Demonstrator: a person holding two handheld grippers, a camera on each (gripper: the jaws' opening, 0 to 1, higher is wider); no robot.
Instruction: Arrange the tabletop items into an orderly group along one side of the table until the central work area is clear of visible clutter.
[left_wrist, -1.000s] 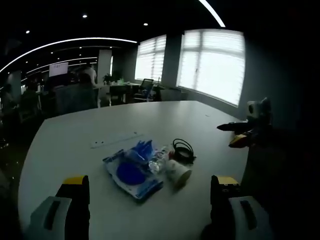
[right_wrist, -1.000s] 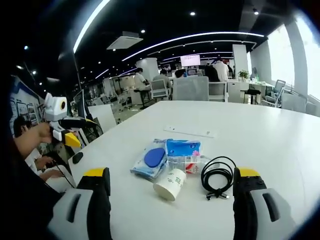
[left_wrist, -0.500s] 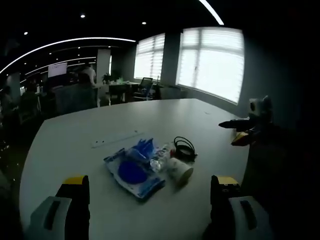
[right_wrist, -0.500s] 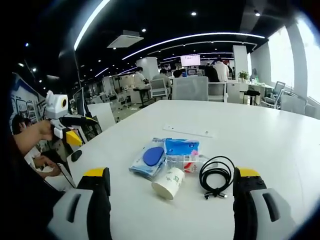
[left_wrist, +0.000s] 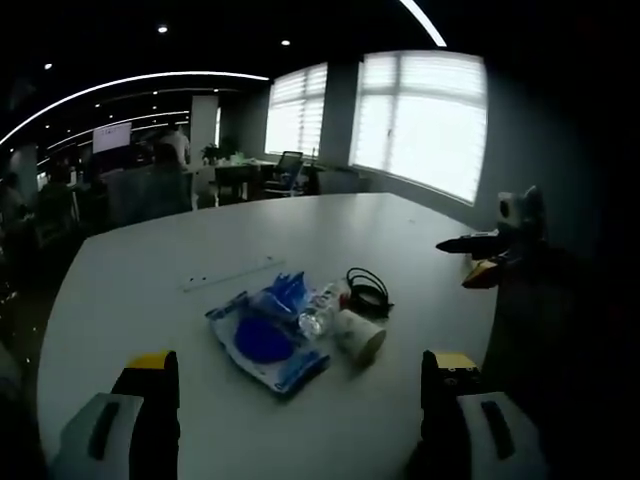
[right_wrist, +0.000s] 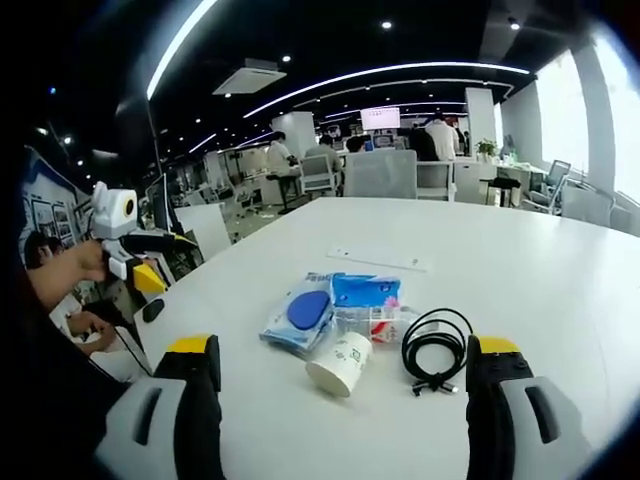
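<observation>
The left gripper (left_wrist: 300, 400) is held level with its 2 jaws spread wide apart, nothing between them. The right gripper (right_wrist: 342, 400) is held the same way, jaws wide and empty. In the right gripper view the left gripper shows at far left (yellow-tipped, pointing right), gripped by the person's left hand (right_wrist: 72, 268). In the left gripper view the right gripper shows at far right.

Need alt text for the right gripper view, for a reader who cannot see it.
A small cluster sits mid-table on a white table: a tipped paper cup, a coiled black cable, and blue packets. The right gripper is open in the foreground; the left gripper is held off the table's edge.
</observation>
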